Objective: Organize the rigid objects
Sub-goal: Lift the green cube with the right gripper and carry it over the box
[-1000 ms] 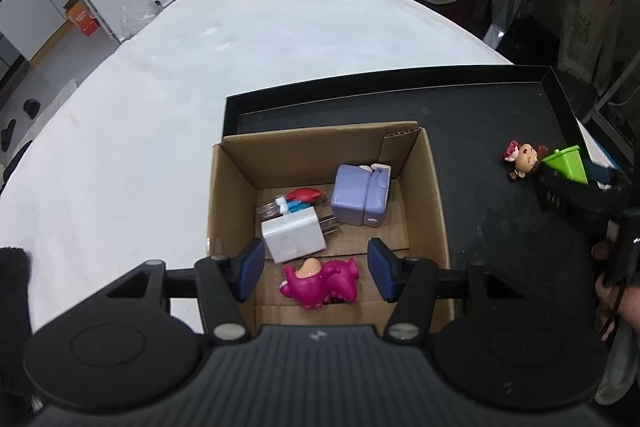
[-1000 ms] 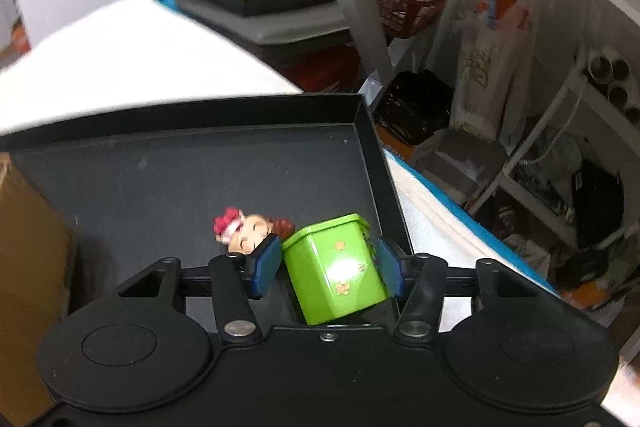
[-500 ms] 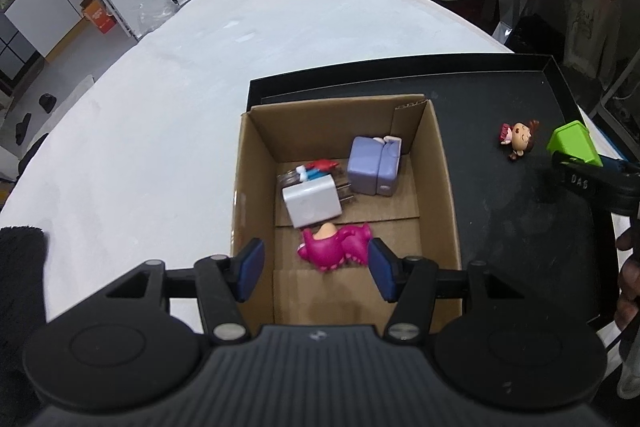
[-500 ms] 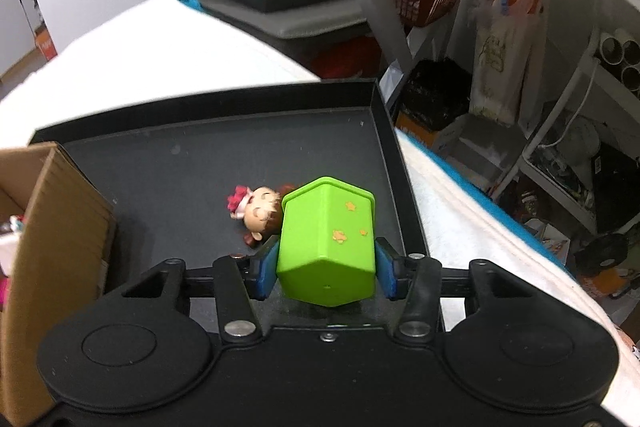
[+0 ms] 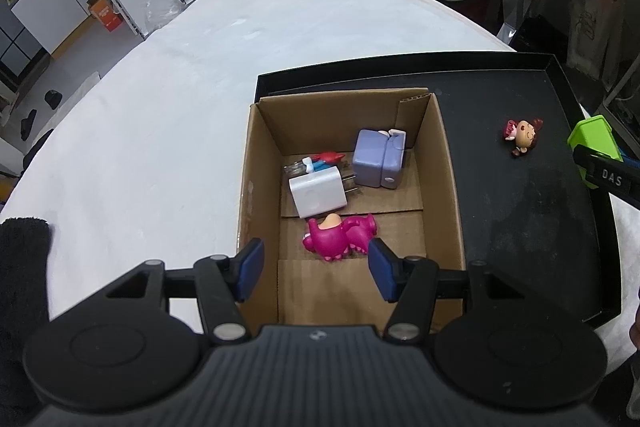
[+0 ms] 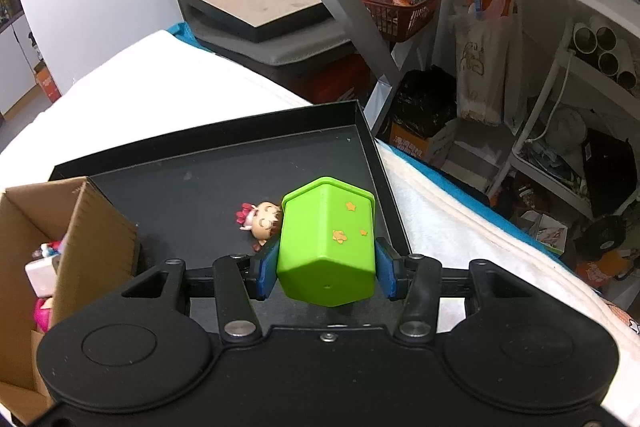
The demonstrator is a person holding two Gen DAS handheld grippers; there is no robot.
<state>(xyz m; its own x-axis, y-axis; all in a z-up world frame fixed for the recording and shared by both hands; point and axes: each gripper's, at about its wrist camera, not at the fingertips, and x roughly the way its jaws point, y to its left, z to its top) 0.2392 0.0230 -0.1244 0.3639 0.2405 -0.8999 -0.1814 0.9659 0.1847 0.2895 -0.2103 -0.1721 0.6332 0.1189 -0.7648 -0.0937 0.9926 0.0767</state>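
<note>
The right claw (image 6: 326, 269) pinches a green box (image 6: 328, 245) above the black tray (image 6: 224, 163), near a small doll (image 6: 260, 219). The left claw (image 5: 316, 269), spread and empty, hangs over the cardboard box (image 5: 448, 163) holding a pink toy (image 5: 340, 235) and white charger (image 5: 318, 191).

Cluttered workshop; storage shelving (image 6: 568, 99)

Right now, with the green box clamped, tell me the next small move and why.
Probably carry the green box, which the right gripper holds above the black tray, leftward over the cardboard box. Its front floor, near the pink toy, looks bare.
</note>
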